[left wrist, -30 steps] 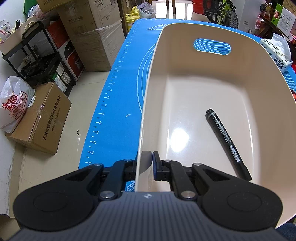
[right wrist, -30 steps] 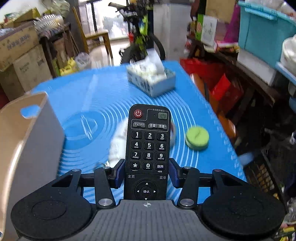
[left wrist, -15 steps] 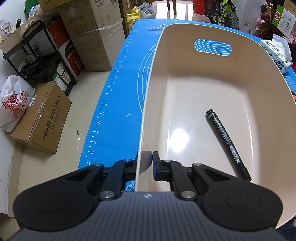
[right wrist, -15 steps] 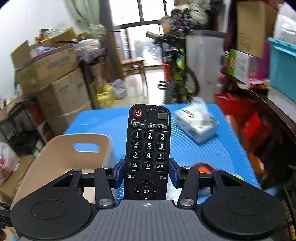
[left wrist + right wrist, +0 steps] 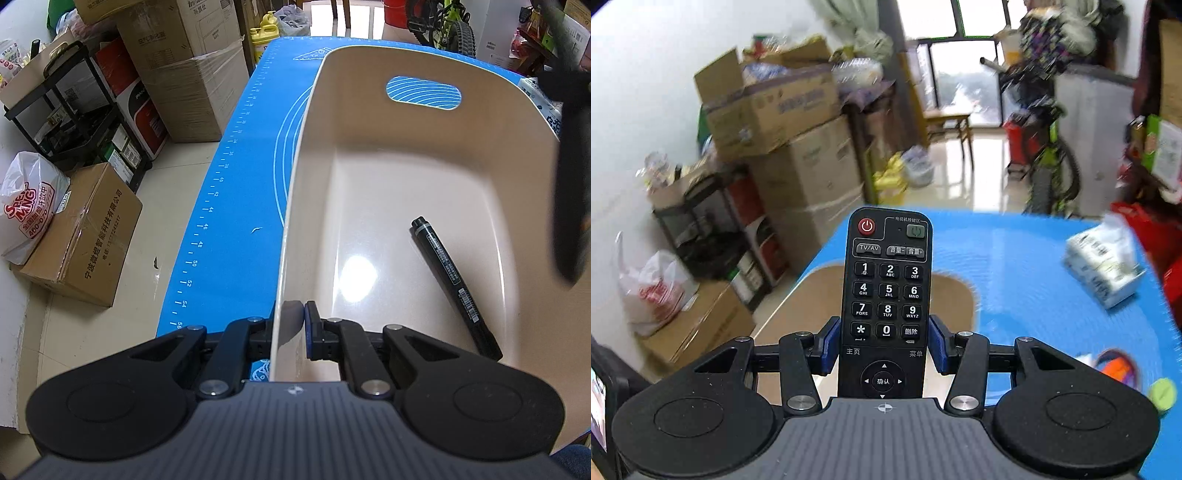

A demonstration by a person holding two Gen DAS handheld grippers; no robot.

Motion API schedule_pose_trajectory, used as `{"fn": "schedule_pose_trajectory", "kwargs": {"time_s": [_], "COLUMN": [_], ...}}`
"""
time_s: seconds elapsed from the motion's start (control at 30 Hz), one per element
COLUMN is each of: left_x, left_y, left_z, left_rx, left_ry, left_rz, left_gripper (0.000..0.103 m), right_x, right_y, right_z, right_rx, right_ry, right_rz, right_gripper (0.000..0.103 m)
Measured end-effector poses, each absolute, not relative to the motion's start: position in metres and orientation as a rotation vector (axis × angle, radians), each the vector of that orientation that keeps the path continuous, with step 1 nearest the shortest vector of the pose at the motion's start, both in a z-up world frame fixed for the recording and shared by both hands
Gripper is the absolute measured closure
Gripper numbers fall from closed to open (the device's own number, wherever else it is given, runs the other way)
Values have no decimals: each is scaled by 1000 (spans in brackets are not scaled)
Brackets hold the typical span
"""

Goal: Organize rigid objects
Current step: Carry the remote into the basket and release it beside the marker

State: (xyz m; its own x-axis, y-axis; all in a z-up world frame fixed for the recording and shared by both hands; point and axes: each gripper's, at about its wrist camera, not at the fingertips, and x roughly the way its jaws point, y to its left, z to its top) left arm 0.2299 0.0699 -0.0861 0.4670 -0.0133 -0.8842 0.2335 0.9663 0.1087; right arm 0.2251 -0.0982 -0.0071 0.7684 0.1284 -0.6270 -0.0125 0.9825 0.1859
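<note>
Black plastic remote (image 5: pixel 885 295), keys marked TV/AV and 0–9, sits clamped between the right gripper's (image 5: pixel 884 341) fingers above the counter (image 5: pixel 1027 266). Left gripper (image 5: pixel 291 328) pinches the smooth beige bin's (image 5: pixel 295 206) rim; a labelled black marker (image 5: pixel 452 278) lies inside.

Both grippers looked alike. The left gripper (image 5: pixel 291 328) had a grey ribbed body with a small crosshair mark, two black round-lobed arms, silver screws at the pivots and blue pads on black fingers (image 5: pixel 314 332). The right gripper (image 5: pixel 884 341) matched it.
</note>
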Motion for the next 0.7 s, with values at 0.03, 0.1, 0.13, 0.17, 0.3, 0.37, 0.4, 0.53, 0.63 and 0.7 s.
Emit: {"fn": "schedule_pose_trajectory", "kwargs": {"time_s": [0.03,0.1,0.13,0.17,0.3,0.37,0.4,0.53,0.63,0.7], "left_x": [230,230,229,229,229,229,229,229,229,229], "left_y": [70,70,69,69,69,69,69,67,68,68], "left_z": [-86,-86,-86,-87,-87,-87,-87,-87,-87,-87], "left_rx": [227,230,233,235,239,240,242,259,259,260], "left_ry": [1077,1076,1075,1074,1074,1074,1073,1071,1072,1072], "left_rz": [-153,-154,-154,-154,-155,-155,-155,-157,-158,-158], "left_gripper": [91,91,91,91,91,91,91,90,91,91], "right_x": [226,231,233,235,242,245,247,248,257,260], "right_y": [-92,-81,-77,-72,-57,-53,-51,-42,-34,-32], "right_z": [-13,-25,-33,-40,-67,-79,-83,-97,-105,-109], "right_rx": [173,166,162,155,95,76,64,-2,-23,-22], "right_ry": [714,759,784,808,891,935,954,1027,1105,1146], "right_rz": [88,104,111,116,123,122,123,149,162,165], "right_gripper": [49,49,49,49,49,49,49,49,48,48]}}
